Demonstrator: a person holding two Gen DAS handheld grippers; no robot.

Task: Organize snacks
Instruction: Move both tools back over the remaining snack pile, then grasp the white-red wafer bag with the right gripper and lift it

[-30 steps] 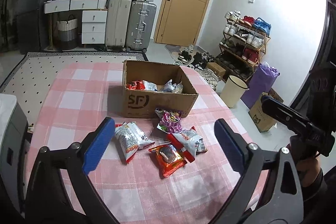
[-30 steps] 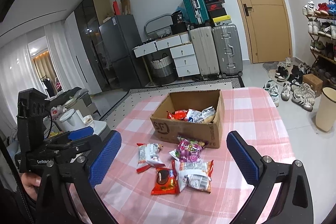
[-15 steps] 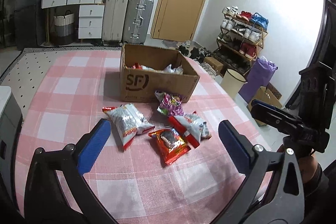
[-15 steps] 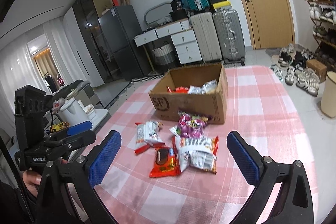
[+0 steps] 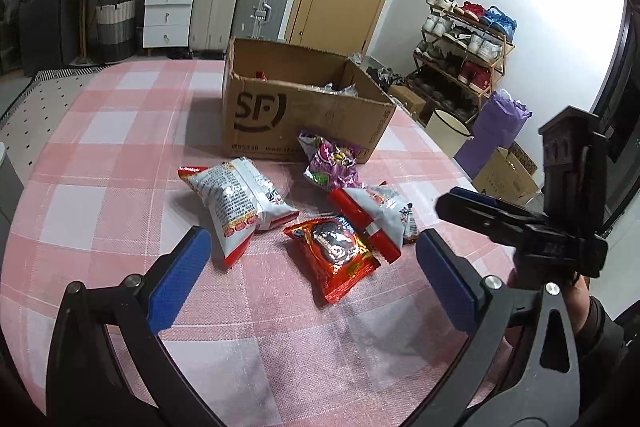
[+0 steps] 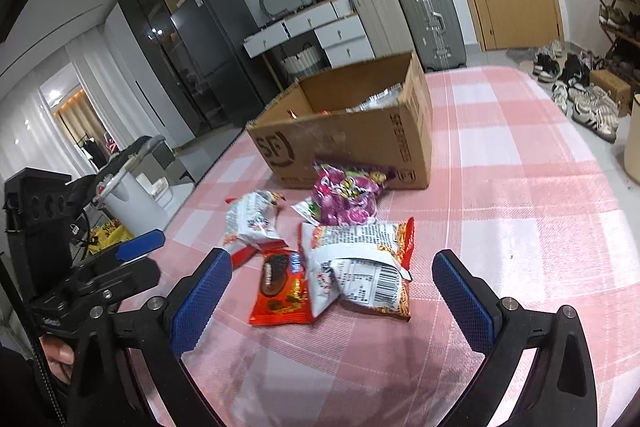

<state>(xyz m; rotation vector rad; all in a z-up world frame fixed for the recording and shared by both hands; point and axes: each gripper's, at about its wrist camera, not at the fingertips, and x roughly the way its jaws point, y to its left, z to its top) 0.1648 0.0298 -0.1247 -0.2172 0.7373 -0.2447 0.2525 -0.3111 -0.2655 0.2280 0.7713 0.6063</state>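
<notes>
Four snack packets lie in a loose cluster on the pink checked tablecloth [image 5: 100, 131], in front of the open cardboard box [image 5: 280, 123]. The orange packet [image 5: 336, 255] is glossy, with a dark round biscuit printed on it; it lies flat just ahead of the left claw [image 5: 312, 287], between its blue pads, its long axis running from the claw toward the box. Beyond the left pad lies a white packet with red ends [image 5: 236, 203], angled away to the left. A second white and red packet [image 6: 360, 267], barcode side up, lies just ahead of the right claw [image 6: 332, 299], touching the orange one. The purple packet [image 6: 348, 203] lies crumpled against the box front. Both claws are spread wide and hold nothing. More packets show inside the box.
</notes>
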